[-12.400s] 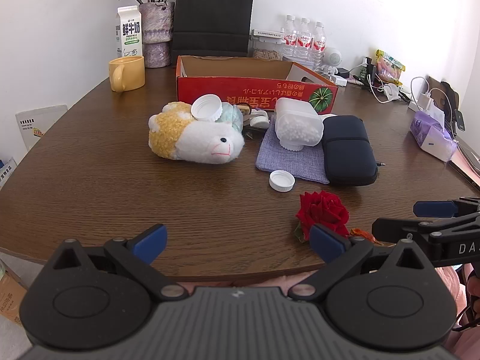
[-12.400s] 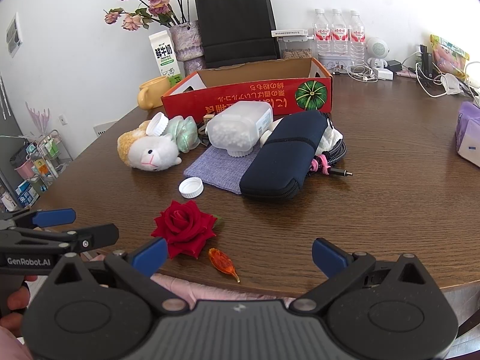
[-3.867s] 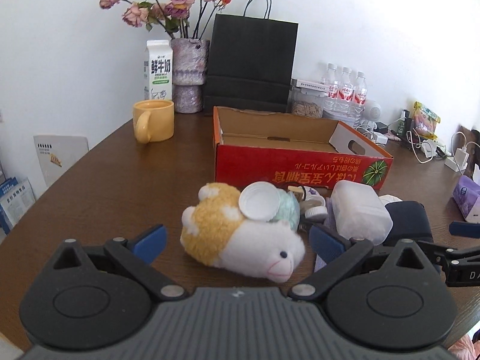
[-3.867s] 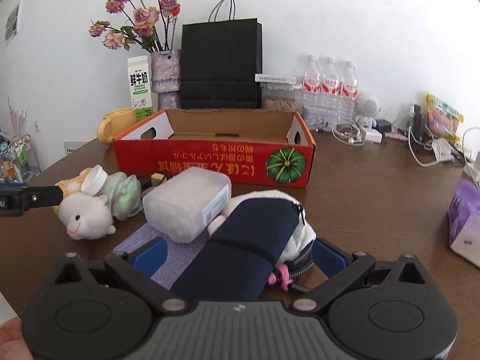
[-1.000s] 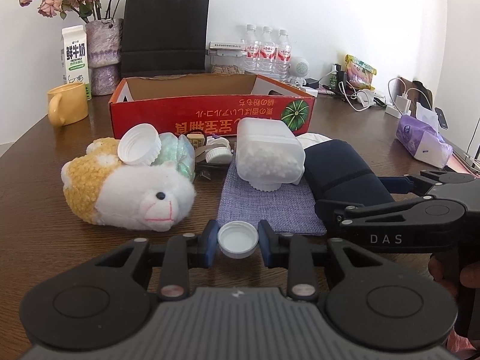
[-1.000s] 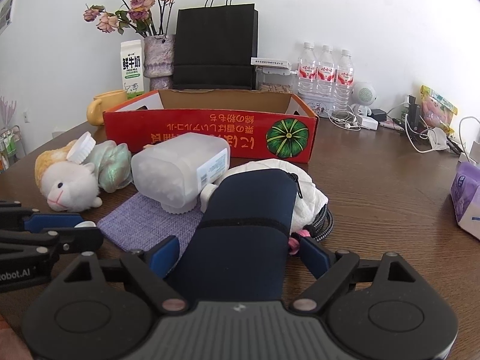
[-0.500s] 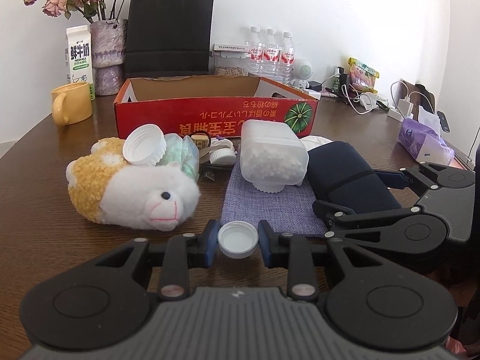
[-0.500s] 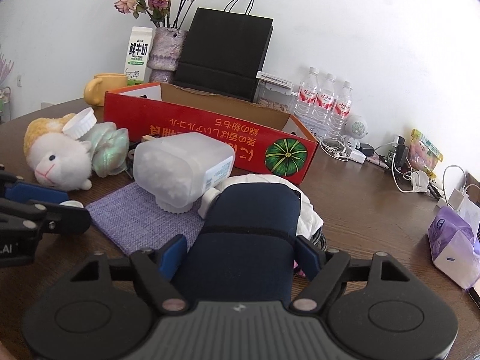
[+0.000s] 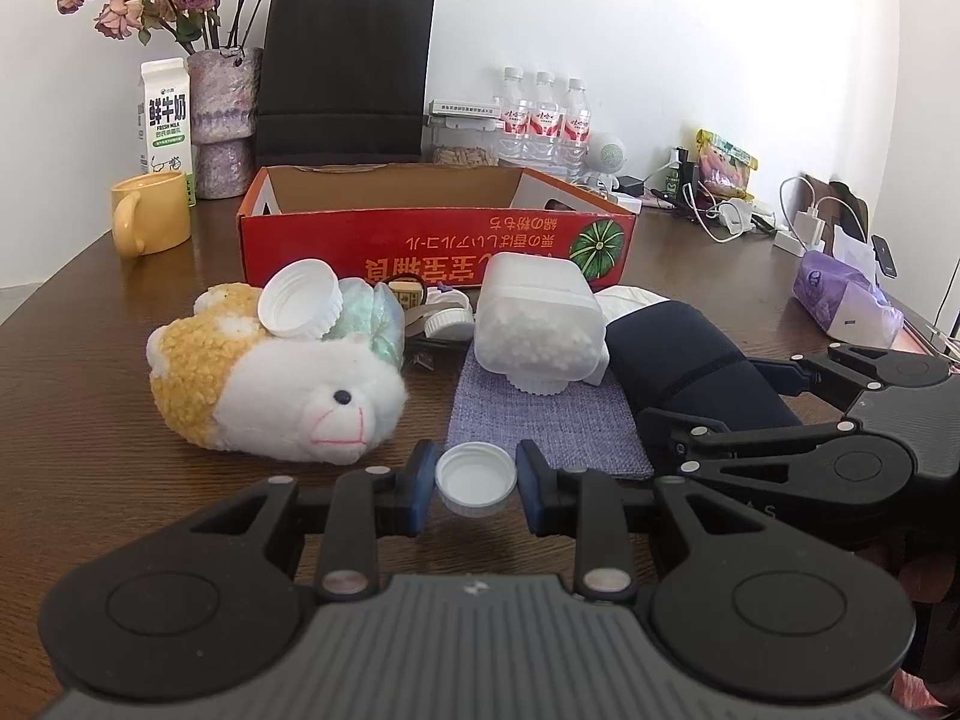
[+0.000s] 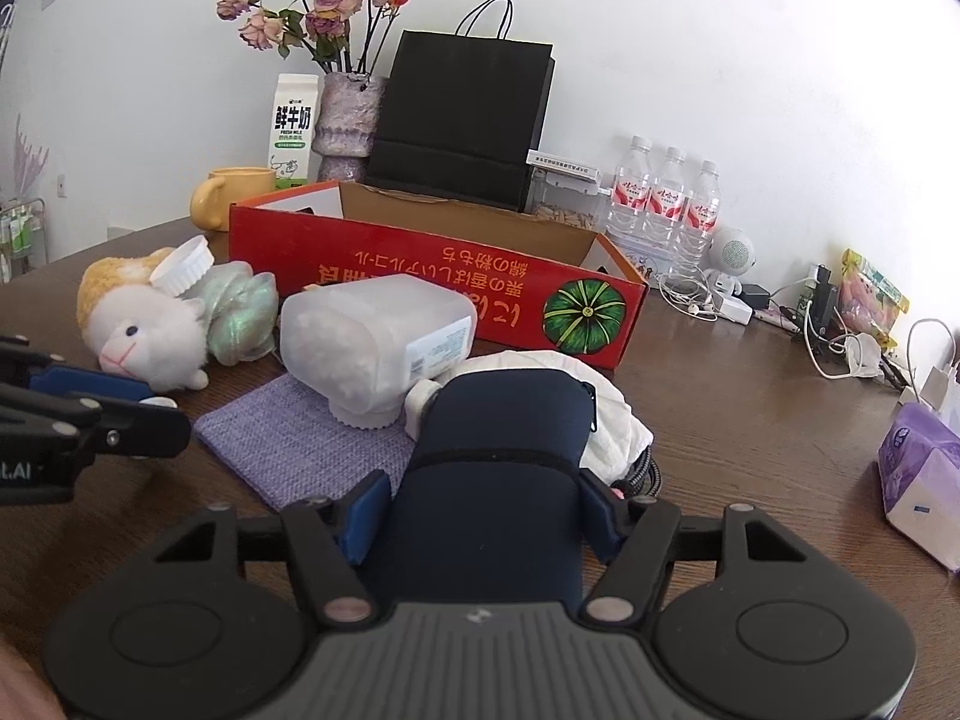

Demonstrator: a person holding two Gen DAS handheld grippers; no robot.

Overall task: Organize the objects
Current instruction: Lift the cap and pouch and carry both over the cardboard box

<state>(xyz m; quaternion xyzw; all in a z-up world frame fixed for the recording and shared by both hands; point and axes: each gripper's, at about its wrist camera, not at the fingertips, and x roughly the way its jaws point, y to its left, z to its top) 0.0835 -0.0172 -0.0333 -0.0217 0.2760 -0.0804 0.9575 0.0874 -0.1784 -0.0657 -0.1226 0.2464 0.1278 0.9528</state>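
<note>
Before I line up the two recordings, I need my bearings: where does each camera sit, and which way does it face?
Left wrist: on the left tongs, facing the red box across the table; fingers grip a white cap; right tongs at right.
Right wrist: on the right tongs, facing the same way; fingers clamp a navy case; left tongs at left.
Shared: plush toy, box, black bag.

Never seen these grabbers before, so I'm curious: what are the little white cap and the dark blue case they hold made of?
The white cap in the left gripper looks like hard, smooth plastic: glossy rim, ribbed side. The dark blue case in the right gripper seems a matte fabric, perhaps padded: no shine, rounded soft edges, a stitched band across it.
</note>
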